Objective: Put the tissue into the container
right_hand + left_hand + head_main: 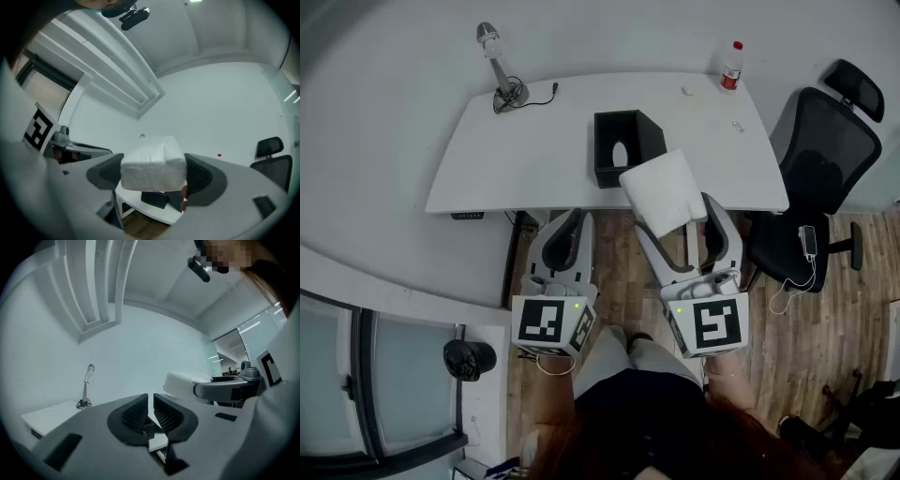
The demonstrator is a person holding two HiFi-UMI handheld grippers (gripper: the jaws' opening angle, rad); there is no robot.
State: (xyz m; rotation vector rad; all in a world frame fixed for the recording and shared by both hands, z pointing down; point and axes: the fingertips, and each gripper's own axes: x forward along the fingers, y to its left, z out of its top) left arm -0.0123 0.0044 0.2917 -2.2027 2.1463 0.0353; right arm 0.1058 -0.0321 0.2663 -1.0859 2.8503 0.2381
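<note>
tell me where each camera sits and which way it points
Head view: on the head, looking steeply down at the desk, black container, left hand-held gripper, right hand-held gripper, own legs.
Left gripper view: along its shut jaws toward the desk lamp.
Right gripper view: along jaws clamped on the tissue pack, container beneath.
Shared: head and right views show the pack.

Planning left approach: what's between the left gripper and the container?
Only bare white desk, seen in the head view; nothing else between left gripper and container.
</note>
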